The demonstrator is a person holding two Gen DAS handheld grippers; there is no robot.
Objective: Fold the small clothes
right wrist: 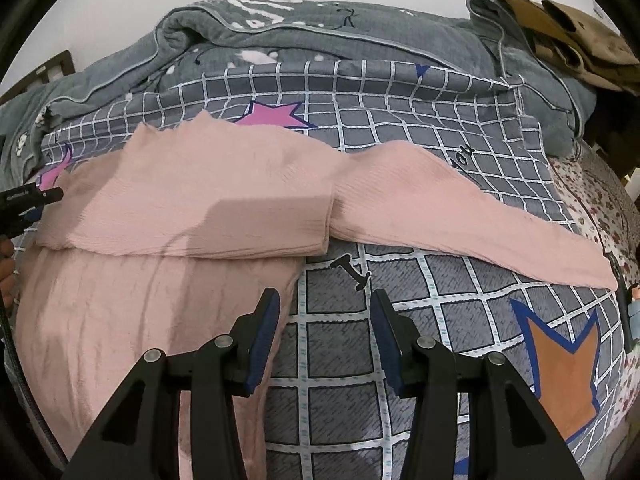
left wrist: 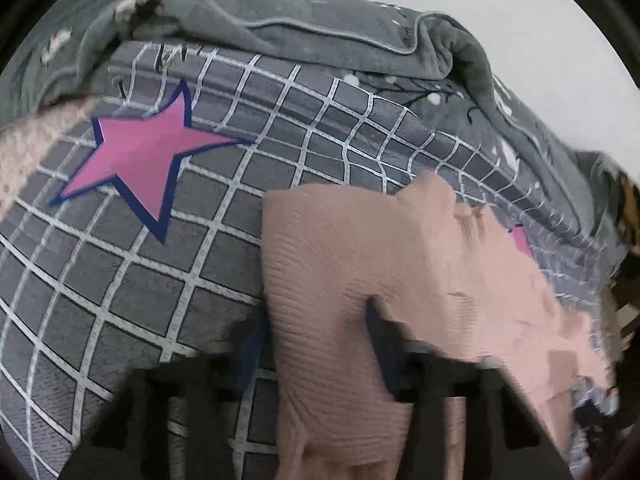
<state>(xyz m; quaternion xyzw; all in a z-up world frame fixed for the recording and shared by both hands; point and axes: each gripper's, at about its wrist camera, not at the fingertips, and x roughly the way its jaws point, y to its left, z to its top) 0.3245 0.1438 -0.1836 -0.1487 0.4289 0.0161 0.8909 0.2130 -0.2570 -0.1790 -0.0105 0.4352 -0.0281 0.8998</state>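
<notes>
A pale pink ribbed garment [right wrist: 168, 208] lies on the grey checked bed cover [right wrist: 400, 320], its upper part folded down over its body, one long sleeve [right wrist: 460, 216] stretched out to the right. My right gripper [right wrist: 324, 332] is open and empty, hovering just past the garment's right edge. My left gripper [left wrist: 316, 332] has pink cloth [left wrist: 340, 280] lying between and over its fingers; the fingers are blurred and stand apart. It also shows in the right wrist view [right wrist: 36, 200] at the garment's left edge.
A rumpled grey quilt [right wrist: 320, 40] lies bunched along the back of the bed. Brown clothing [right wrist: 568, 32] sits at the far right corner. A floral sheet [right wrist: 592, 200] shows at the right edge, and a pink star print [left wrist: 136, 156] to the left.
</notes>
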